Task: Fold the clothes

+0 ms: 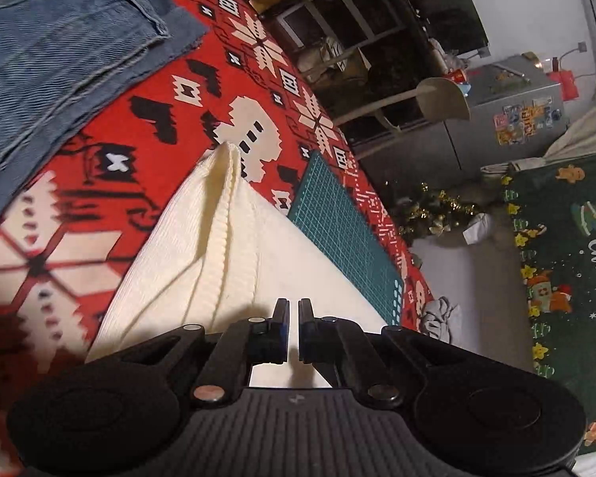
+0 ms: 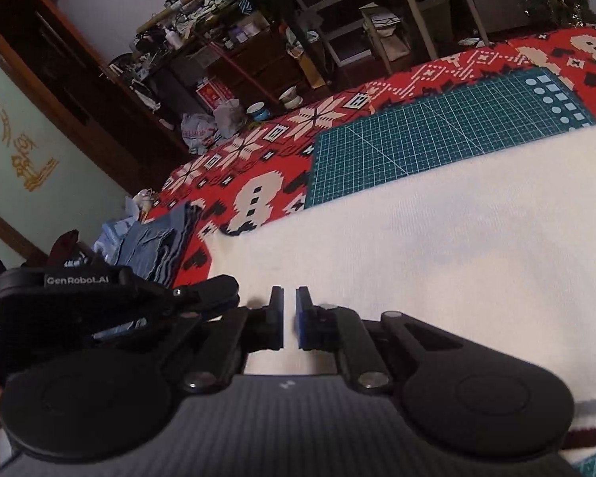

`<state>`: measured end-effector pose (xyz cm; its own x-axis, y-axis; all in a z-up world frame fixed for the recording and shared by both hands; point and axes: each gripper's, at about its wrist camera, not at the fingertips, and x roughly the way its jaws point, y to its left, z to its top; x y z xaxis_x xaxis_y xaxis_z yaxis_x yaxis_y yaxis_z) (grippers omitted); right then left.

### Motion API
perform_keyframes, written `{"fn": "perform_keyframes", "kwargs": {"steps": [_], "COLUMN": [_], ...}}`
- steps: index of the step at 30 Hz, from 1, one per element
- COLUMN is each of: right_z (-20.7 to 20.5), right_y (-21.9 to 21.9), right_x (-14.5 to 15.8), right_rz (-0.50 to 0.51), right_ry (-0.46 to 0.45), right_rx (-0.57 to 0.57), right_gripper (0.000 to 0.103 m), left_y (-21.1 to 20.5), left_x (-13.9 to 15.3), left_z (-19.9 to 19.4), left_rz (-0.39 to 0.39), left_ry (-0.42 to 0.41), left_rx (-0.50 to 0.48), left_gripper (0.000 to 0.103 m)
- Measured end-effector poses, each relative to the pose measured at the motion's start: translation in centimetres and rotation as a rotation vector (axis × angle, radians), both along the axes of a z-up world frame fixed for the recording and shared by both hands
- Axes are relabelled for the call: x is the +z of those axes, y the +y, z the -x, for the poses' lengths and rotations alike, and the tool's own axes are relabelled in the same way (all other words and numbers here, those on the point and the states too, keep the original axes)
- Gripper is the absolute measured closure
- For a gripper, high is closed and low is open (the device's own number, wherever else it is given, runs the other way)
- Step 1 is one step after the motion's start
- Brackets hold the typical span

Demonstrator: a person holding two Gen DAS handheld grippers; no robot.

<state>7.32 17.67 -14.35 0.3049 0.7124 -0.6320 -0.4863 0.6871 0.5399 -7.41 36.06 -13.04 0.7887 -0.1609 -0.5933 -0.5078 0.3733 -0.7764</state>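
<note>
Cream ribbed knit sweater (image 1: 234, 254) is lying on the red patterned blanket (image 1: 202, 91), overlapping the green gridded cutting mat (image 2: 437, 135). I'm hovering my left gripper (image 1: 293, 306) and right gripper (image 2: 289, 294) over it, both nearly clenched, gripping nothing. Folded blue denim jeans (image 1: 55, 51) are sitting well apart.

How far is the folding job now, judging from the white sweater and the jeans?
Done: the jeans lie folded flat on the red blanket. In hand: the white sweater is spread over the green cutting mat, one ribbed part already turned onto the body. The left gripper and right gripper sit nearly shut above it, holding nothing. Left: the sweater's remaining folds.
</note>
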Motion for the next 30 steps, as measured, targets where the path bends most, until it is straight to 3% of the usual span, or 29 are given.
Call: {"fn": "perform_keyframes", "kwargs": {"steps": [6,15,19,25,28,30], "right_z": [1.5,4.3,3.0,-1.4,-3.2,-4.0], "right_y": [0.6,-1.9,-5.7,-12.2,-14.9,-16.1], "right_x": [-2.1,-1.6,0.5,1.8,1.3,0.5], "right_rz": [0.018,-0.012,-0.020,0.143,0.184,0.160], "right_ry": [0.013,0.073,0.046,-0.071,-0.066,-0.025], "right_rx": [0.045,0.112,0.033,-0.151,-0.239,-0.276], "right_gripper": [0.094,0.094,0.094,0.094,0.094,0.094], "left_y": [-0.3,-1.7,-3.2,-5.5,-5.9,-5.8], "left_x": [-0.8,1.6,2.4,1.6,1.0,0.5], "left_z": [0.0,1.7,1.1,-1.1,-1.9,-1.8], "left_rz": [-0.034,-0.092,-0.079,-0.134,-0.180,-0.179], "left_ry": [0.122,0.097,0.040,0.062,0.099,0.122], "left_rx": [-0.014,-0.013,-0.065,-0.154,-0.189,-0.187], "left_gripper": [0.101,0.101,0.101,0.101,0.100,0.099]}}
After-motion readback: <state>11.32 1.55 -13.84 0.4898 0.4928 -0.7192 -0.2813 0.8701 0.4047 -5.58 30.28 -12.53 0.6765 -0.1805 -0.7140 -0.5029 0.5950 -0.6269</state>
